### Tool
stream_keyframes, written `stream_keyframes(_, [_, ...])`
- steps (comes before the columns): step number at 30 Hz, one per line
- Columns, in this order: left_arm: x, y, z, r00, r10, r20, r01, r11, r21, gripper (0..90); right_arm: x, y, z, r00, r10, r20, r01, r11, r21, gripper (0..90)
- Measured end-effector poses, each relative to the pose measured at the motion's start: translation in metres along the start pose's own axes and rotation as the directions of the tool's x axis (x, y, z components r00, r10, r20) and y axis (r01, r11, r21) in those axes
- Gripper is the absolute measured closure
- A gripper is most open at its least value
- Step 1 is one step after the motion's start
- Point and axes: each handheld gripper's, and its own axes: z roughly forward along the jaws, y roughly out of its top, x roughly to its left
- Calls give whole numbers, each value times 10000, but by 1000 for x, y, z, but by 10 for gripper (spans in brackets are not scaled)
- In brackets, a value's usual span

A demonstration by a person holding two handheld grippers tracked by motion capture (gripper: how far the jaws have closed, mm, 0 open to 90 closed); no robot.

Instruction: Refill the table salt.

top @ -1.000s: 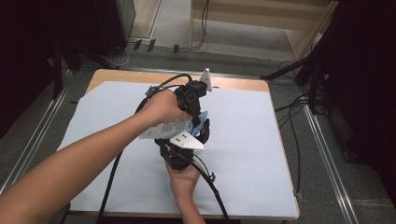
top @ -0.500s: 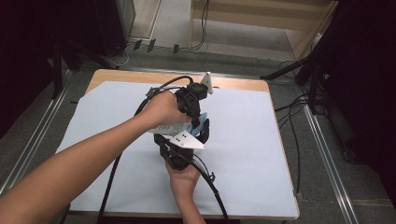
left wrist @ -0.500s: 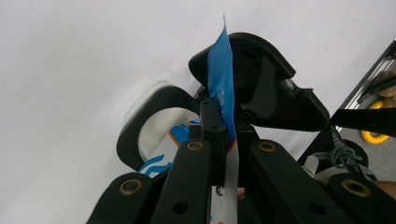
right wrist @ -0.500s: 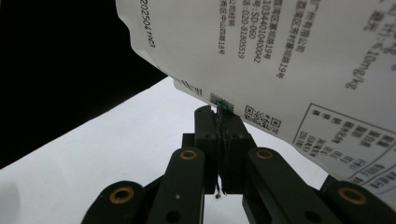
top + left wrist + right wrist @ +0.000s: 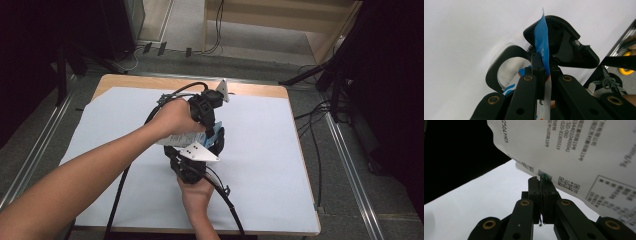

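Right gripper view: my right gripper (image 5: 541, 185) had its jaws pressed together on the lower edge of the packet (image 5: 584, 157), whose white printed back hung over the lens with small text, a barcode and a square code.
Right gripper, high view: it (image 5: 216, 142) sat nearest me, held from below by the right hand (image 5: 196, 192), with its grey plate on top and its cable trailing toward my edge of the surface (image 5: 280, 165).
Left gripper view: my left gripper (image 5: 543, 72) had its jaws clamped on the packet's blue edge (image 5: 543, 42), seen edge-on and standing upright between the pads; beyond it lay the black body of the other gripper.
Left gripper, high view: it (image 5: 209, 114) came in farther off, the left hand (image 5: 172, 116) wrapped round it and the forearm crossing from the lower left.
Packet: it (image 5: 182, 138) was held just above the middle of the white sheet, pinched at two places close together and lifted off the surface.
Step in hand: I judged this a two-point hold on the packet's rim, set up for tearing it open; I could see no tear yet.
Next move: it called for drawing the two grippers apart in opposite directions while keeping both grips firm, so the film would split between them rather than slip out.
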Motion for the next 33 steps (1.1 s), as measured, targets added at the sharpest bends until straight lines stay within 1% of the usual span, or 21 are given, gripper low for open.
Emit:
stream_keyframes(2, [5, -5, -4, 9998, 123, 153, -118, 9995, -298, 900, 1, -1, -1, 9999, -138, -3, 138, 9999, 67, 893])
stream_keyframes(3, [8, -7, -5, 9997, 4, 224, 4, 9993, -375, 900, 2, -2, -2, 9998, -195, -2, 195, 9998, 84, 893])
stream_keyframes(4, [10, -10, -6, 9995, 10, 304, 5, 9988, -495, 900, 3, -2, -2, 9998, -216, -34, 216, 9997, 140, 893])
stream_keyframes(5, [13, -14, -8, 9991, 105, 421, -75, 9975, -709, 900, 3, -3, -2, 9997, -257, -42, 258, 9995, 179, 893])
stream_keyframes(6, [14, -16, -9, 9986, 164, 495, -127, 9972, -734, 900, 3, -4, -3, 9996, -279, -35, 280, 9993, 249, 892])
stream_keyframes(7, [16, -19, -11, 9981, 247, 562, -197, 9959, -886, 900, 2, -4, -4, 9995, -324, -40, 325, 9991, 266, 892])
stream_keyframes(10, [21, -31, -16, 9964, 383, 759, -277, 9903, -1358, 900, -1, -6, -7, 9993, -386, -18, 387, 9985, 385, 876])
stream_keyframes(14, [30, -44, -25, 9937, 431, 1033, -198, 9761, -2164, 900, -8, -5, -11, 9989, -390, -246, 407, 9965, 726, 867])
stream_keyframes(15, [33, -48, -27, 9925, 533, 1102, -252, 9699, -2424, 900, -9, -5, -12, 9990, -354, -283, 376, 9962, 782, 867])
stream_keyframes(17, [39, -55, -33, 9912, 476, 1237, -95, 9564, -2918, 900, -11, -4, -14, 9982, -449, -397, 485, 9942, 963, 866])
stream_keyframes(19, [44, -60, -37, 9897, 430, 1365, 37, 9457, -3250, 900, -11, -3, -16, 9975, -553, -449, 603, 9911, 1189, 863])
stream_keyframes(20, [45, -63, -39, 9897, 465, 1356, 22, 9409, -3387, 900, -12, -3, -17, 9969, -609, -490, 669, 9891, 1311, 862])
stream_keyframes(23, [48, -73, -45, 9875, 583, 1464, 43, 9187, -3948, 900, -16, 0, -22, 9955, -762, -569, 845, 9830, 1632, 855])
stream_keyframes(24, [49, -76, -47, 9881, 671, 1385, -31, 9085, -4179, 900, -19, 2, -24, 9960, -645, -624, 743, 9825, 1705, 850])
stream_keyframes(25, [49, -78, -49, 9875, 727, 1399, -56, 9028, -4301, 900, -23, 4, -27, 9962, -561, -670, 675, 9812, 1811, 851])
stream_keyframes(26, [50, -82, -50, 9879, 760, 1354, -71, 8934, -4492, 900, -25, 5, -29, 9963, -506, -699, 629, 9803, 1871, 849])
stream_keyframes(27, [51, -84, -51, 9872, 800, 1382, -71, 8866, -4624, 900, -29, 7, -32, 9965, -475, -685, 604, 9779, 2003, 845])
stream_keyframes(28, [53, -86, -51, 9869, 793, 1404, -40, 8825, -4703, 900, -31, 8, -33, 9968, -508, -619, 624, 9770, 2039, 841])
stream_keyframes(30, [56, -90, -51, 9873, 800, 1370, -35, 8743, -4854, 900, -35, 12, -37, 9972, -408, -622, 540, 9724, 2268, 834])
stream_keyframes(32, [60, -93, -51, 9872, 726, 1418, 78, 8671, -4981, 900, -38, 15, -41, 9961, -513, -712, 674, 9668, 2465, 826])
stream_keyframes(33, [61, -94, -52, 9868, 764, 1427, 54, 8655, -5009, 900, -40, 16, -43, 9959, -573, -694, 731, 9650, 2519, 826])
